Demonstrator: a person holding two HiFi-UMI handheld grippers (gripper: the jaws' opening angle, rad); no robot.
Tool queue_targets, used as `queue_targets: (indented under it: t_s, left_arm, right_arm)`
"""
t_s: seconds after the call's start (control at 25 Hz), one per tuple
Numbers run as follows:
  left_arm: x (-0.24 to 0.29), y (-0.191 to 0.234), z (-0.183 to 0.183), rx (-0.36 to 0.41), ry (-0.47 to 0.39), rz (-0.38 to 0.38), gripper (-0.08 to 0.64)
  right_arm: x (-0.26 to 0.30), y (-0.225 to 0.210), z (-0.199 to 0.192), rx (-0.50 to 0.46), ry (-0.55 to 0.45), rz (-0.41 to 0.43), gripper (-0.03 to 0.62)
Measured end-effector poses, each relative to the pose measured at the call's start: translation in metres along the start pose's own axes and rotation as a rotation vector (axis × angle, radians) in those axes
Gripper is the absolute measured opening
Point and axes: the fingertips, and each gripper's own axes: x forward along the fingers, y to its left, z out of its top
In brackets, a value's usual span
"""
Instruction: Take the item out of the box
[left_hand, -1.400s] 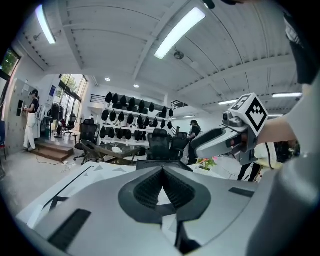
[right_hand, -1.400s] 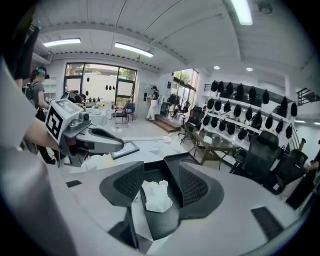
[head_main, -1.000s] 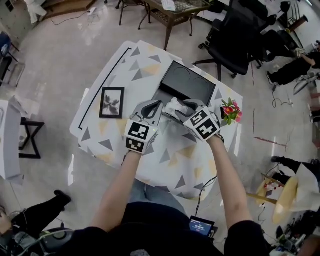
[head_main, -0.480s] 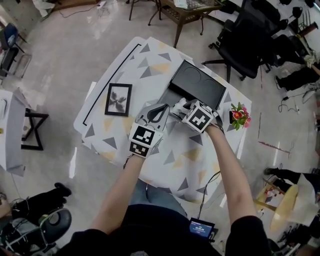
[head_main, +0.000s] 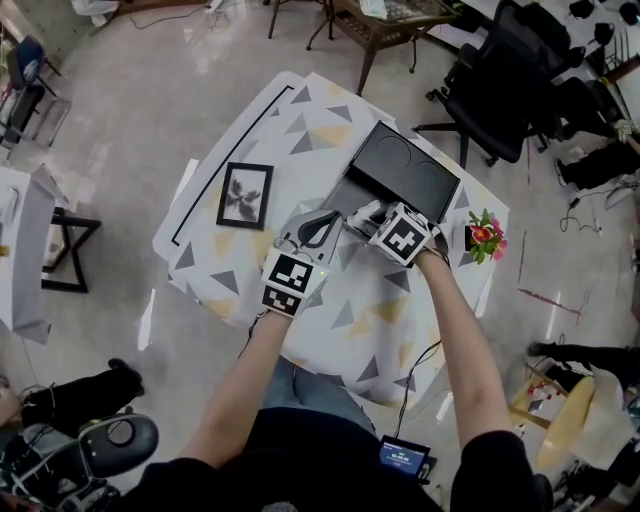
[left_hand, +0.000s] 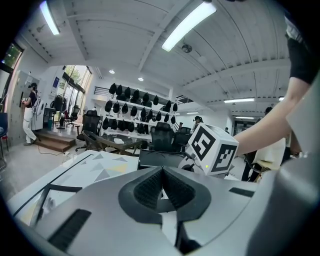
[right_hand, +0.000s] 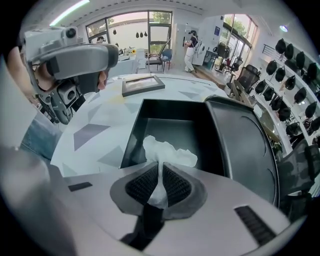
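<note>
An open black box (right_hand: 170, 135) (head_main: 352, 196) stands on the patterned table, its lid (head_main: 405, 172) (right_hand: 245, 145) tipped back. A crumpled white tissue (right_hand: 167, 152) (head_main: 362, 213) sticks up from the box's near edge. My right gripper (right_hand: 159, 186) (head_main: 368, 222) is at that edge, its jaws closing, and the pads pinch the tissue's lower end. My left gripper (left_hand: 161, 187) (head_main: 322, 228) hovers just left of the box with its jaws together and nothing between them. The right gripper's marker cube (left_hand: 212, 150) shows ahead in the left gripper view.
A black picture frame (head_main: 245, 195) (right_hand: 142, 84) lies on the table's left part. A small pot of red flowers (head_main: 484, 236) stands at the right edge. Black office chairs (head_main: 510, 80) and a dark side table (head_main: 385, 25) stand behind the table.
The right gripper has moved forward to the box's near edge and closed on the white tissue. The left gripper has barely shifted.
</note>
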Motion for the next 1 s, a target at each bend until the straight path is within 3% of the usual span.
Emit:
queue_targets:
  t_s: [0.36,0.6,1.0]
  left_arm:
    - [-0.003,-0.005,0.007,0.014,-0.012,-0.005,0.020]
    - [-0.008,-0.012,0.027,0.036,-0.045,-0.007,0.020]
    - [-0.029,-0.037,0.058,0.081,-0.093,-0.038,0.020]
  right_arm:
    - [-0.018,-0.002,0.003,0.015,-0.061,-0.060,0.026]
    - [-0.061,-0.001,0.015,0.073,-0.186,-0.119,0.026]
    - [-0.172,0.008,0.010,0.296,-0.539,-0.368,0.026]
